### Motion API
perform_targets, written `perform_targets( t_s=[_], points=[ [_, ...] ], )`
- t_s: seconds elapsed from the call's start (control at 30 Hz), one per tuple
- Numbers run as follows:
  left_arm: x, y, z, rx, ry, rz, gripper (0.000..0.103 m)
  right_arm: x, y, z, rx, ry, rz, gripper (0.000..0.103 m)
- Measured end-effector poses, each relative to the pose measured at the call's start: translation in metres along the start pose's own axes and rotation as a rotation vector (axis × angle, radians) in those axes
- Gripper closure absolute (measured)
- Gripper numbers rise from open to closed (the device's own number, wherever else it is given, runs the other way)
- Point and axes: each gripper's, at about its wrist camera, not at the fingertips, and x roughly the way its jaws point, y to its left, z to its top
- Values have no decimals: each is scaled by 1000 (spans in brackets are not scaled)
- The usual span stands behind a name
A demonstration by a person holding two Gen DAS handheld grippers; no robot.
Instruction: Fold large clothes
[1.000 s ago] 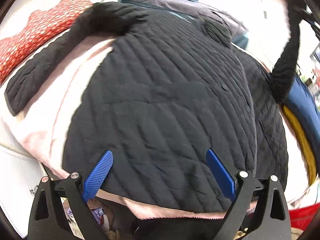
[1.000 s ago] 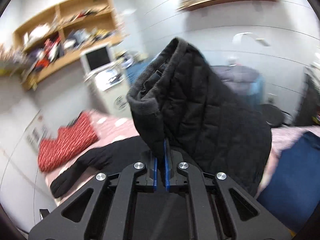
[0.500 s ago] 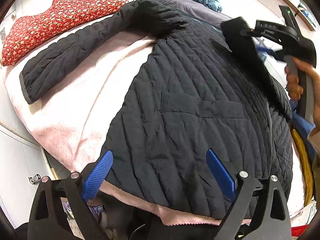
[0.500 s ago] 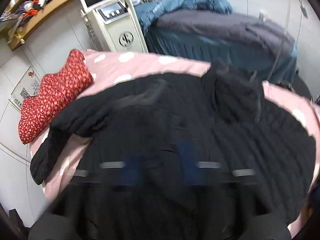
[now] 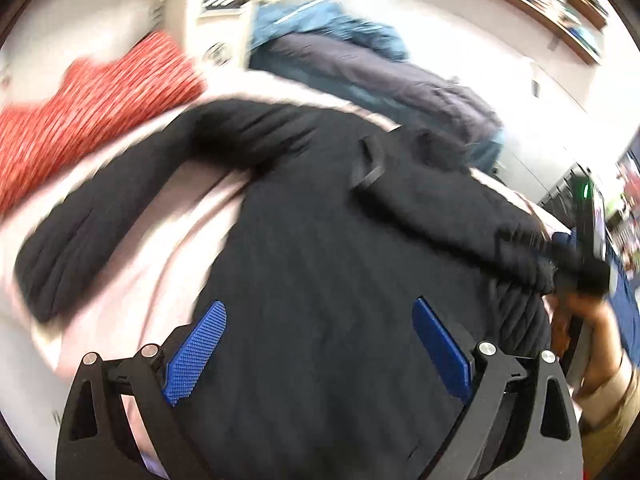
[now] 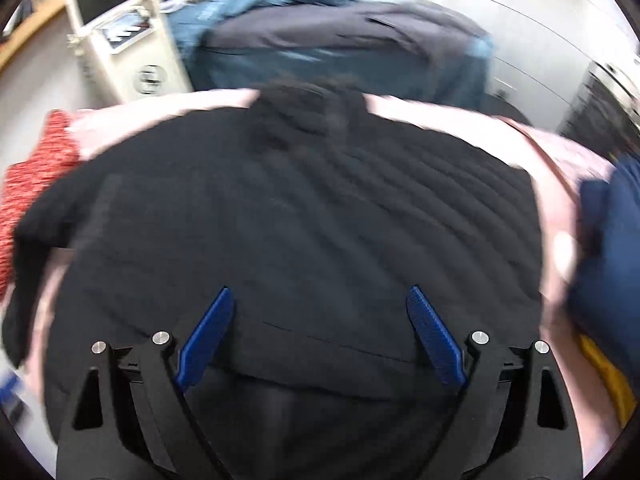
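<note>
While both views were smeared by motion, the left tongs [image 5: 318, 344] plainly stood spread wide, their blue pads [image 5: 196, 354] apart and pinching nothing, hanging over the lower part of the black jacket [image 5: 320, 260]. The right tongs [image 6: 320, 336] were spread just as wide and empty too, poised above the same jacket [image 6: 300, 220] near its hem.

The jacket lay flat, spread across a pink bed [image 5: 168, 240]. In the left view one sleeve [image 5: 80, 232] stretched out to the left over the pink cover, and the other sleeve [image 5: 460, 216] lay folded across the jacket's upper right. At that sleeve's end, at the right edge, the right tongs [image 5: 576, 264] showed as a dark blurred shape held in the person's hand [image 5: 584, 320]. In the right view the collar [image 6: 312, 104] pointed away from the camera, and quilted ribs ran across the right half of the cloth.

A red patterned cloth [image 5: 80, 108] lay on the bed's far left corner. A navy cloth [image 6: 612, 260] sat at the right edge of the bed, with something yellow [image 6: 612, 384] below it. Beyond the bed stood a second bed heaped with grey and blue bedding [image 6: 340, 36], a white machine [image 6: 116, 36] with a screen to its left, and a wall shelf [image 5: 552, 4] high on the right.
</note>
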Motion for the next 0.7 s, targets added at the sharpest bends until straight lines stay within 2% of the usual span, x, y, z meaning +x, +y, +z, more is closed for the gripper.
perform_targets(
  t_s=[0.1, 0.2, 0.33, 0.43, 0.53, 0.7],
  points=[
    [26, -40, 30, 98, -18, -16, 11, 4, -20, -17, -3, 10, -22, 9],
    [59, -75, 52, 121, -7, -56, 11, 14, -18, -31, -71, 54, -55, 6],
    [117, -113, 56, 179, 99, -44, 11, 30, -11, -43, -144, 93, -96, 5],
    [153, -118, 45, 204, 204, 20, 11, 39, -7, -49, -182, 96, -116, 5],
    [170, -106, 37, 180, 259, 1, 7, 43, -6, -54, -199, 79, -134, 5],
    [175, -102, 37, 193, 291, -16, 6, 41, -2, -67, -207, 17, -160, 5]
  ],
)
